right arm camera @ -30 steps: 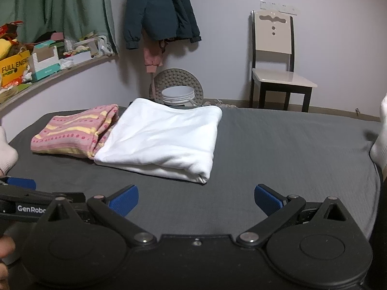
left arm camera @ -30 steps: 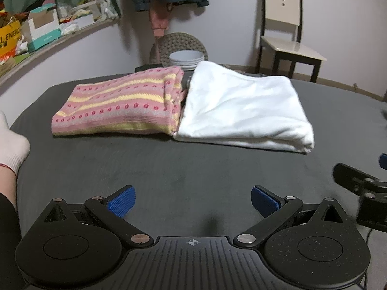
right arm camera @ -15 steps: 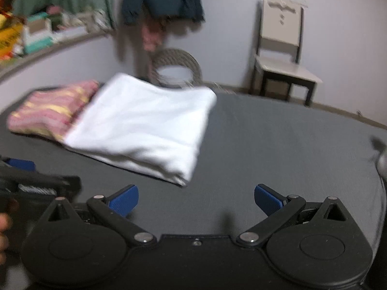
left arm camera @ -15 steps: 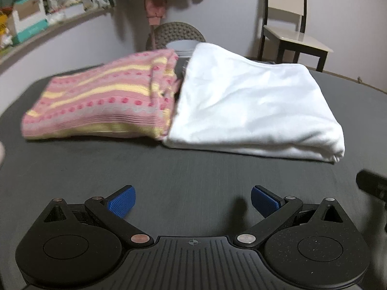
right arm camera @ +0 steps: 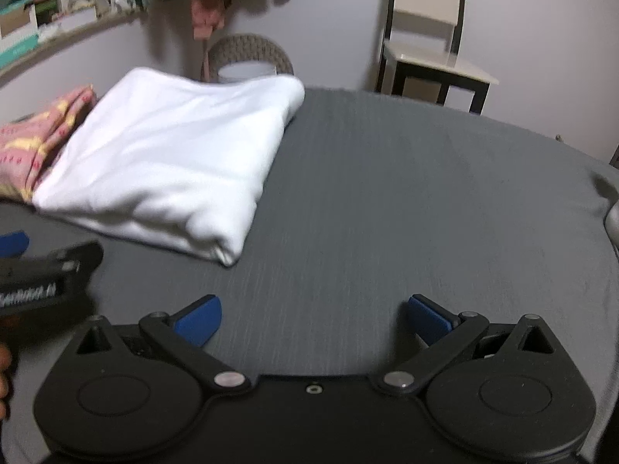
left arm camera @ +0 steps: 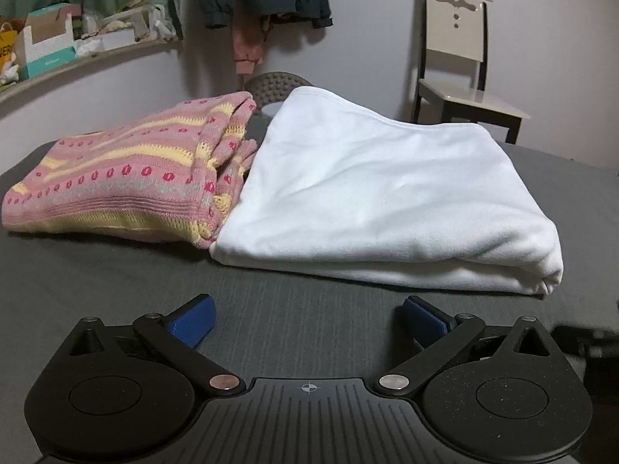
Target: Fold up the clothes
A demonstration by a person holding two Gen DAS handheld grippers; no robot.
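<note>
Right wrist: blurred white garment (right arm camera: 170, 162)

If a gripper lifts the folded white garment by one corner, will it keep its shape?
Probably not. The white garment is soft cloth in loose stacked layers, so it would likely droop and unfold. It looks thick, so perhaps fairly heavy for one pinch. Pushed, it may also drag the striped sweater touching it.
</note>
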